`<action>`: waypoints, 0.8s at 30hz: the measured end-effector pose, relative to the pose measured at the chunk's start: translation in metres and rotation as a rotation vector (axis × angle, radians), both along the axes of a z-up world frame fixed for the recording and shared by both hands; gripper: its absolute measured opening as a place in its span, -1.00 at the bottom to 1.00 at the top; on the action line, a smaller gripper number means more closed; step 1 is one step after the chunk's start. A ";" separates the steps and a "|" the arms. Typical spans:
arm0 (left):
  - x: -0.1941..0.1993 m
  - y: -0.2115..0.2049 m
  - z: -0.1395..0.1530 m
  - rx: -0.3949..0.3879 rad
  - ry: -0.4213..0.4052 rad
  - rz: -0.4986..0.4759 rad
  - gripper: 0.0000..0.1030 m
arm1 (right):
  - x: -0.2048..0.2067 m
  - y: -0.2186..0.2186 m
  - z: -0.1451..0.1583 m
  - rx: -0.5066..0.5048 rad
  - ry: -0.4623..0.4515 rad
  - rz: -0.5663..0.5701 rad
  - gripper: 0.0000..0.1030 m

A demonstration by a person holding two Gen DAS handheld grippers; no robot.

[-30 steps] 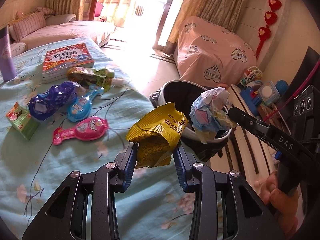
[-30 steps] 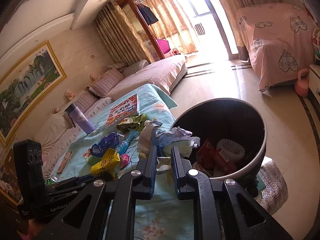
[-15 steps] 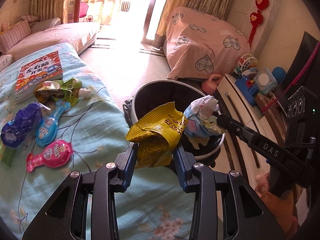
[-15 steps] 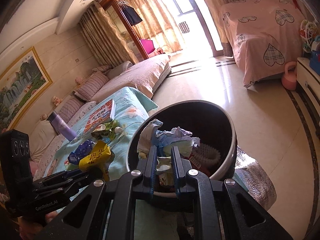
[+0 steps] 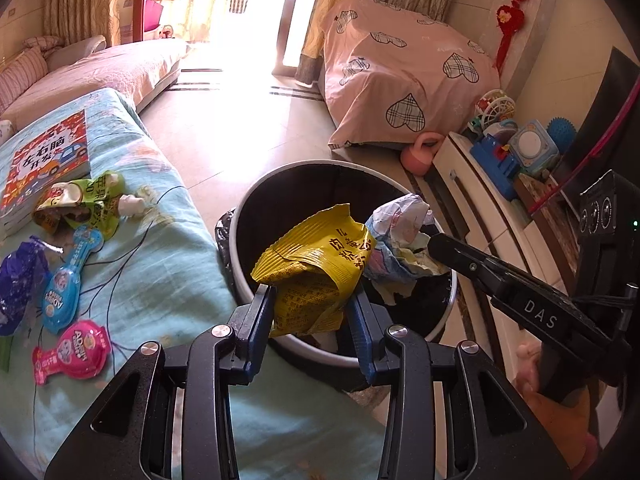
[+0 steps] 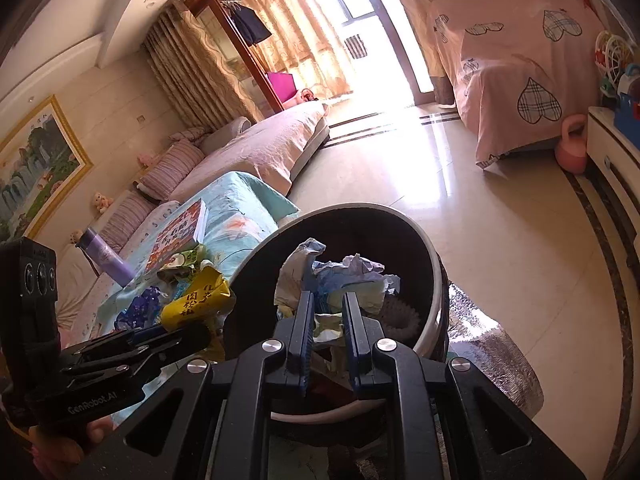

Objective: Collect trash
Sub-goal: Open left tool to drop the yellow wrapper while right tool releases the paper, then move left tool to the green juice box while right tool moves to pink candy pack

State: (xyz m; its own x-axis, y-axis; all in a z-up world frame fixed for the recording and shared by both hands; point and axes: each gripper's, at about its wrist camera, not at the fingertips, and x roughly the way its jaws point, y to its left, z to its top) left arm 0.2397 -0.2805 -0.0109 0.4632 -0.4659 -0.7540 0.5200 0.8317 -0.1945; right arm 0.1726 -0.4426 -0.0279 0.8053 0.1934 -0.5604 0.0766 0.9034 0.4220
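My left gripper [image 5: 310, 308] is shut on a crumpled yellow snack bag [image 5: 316, 264] and holds it over the near rim of the round black trash bin [image 5: 280, 192]. My right gripper [image 6: 328, 312] is shut on a wad of crumpled paper [image 6: 344, 276] above the bin's opening [image 6: 360, 232]. The paper wad also shows in the left wrist view [image 5: 400, 236], right of the yellow bag. The yellow bag also shows in the right wrist view [image 6: 196, 300]. Trash lies inside the bin.
Several wrappers lie on the light blue tablecloth [image 5: 160, 264]: a pink one [image 5: 72, 350], a blue one [image 5: 64, 280], a purple one [image 5: 18, 280], a green one [image 5: 76, 200]. A book [image 5: 44, 164] lies beyond. A white toy shelf [image 5: 500, 200] stands right of the bin.
Both grippers have moved right, from above the table to over the bin, each still holding its trash.
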 end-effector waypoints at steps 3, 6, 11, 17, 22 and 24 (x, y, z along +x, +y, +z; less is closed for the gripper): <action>0.002 -0.006 -0.003 0.020 0.005 -0.006 -0.17 | 0.002 -0.003 -0.002 -0.004 0.009 -0.006 -0.67; 0.001 -0.007 -0.005 0.031 0.008 0.000 0.03 | 0.002 -0.005 -0.004 0.006 0.011 -0.015 -0.63; -0.007 0.004 -0.004 0.015 0.012 0.014 0.23 | -0.002 -0.008 -0.005 0.035 0.007 -0.023 -0.31; -0.022 0.032 -0.006 -0.013 0.028 0.066 0.30 | -0.014 0.001 0.003 0.047 -0.023 -0.018 0.21; -0.033 0.071 -0.012 -0.036 0.053 0.129 0.32 | -0.024 0.023 0.008 0.057 -0.042 0.015 0.63; -0.038 0.089 -0.016 -0.040 0.060 0.162 0.32 | -0.028 0.038 0.011 0.051 -0.050 0.037 0.71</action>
State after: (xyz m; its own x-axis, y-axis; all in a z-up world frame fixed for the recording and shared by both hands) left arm 0.2020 -0.1911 -0.0264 0.4892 -0.4192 -0.7648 0.3661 0.8946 -0.2561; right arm 0.1449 -0.4050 -0.0169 0.8239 0.2512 -0.5081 0.0207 0.8824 0.4700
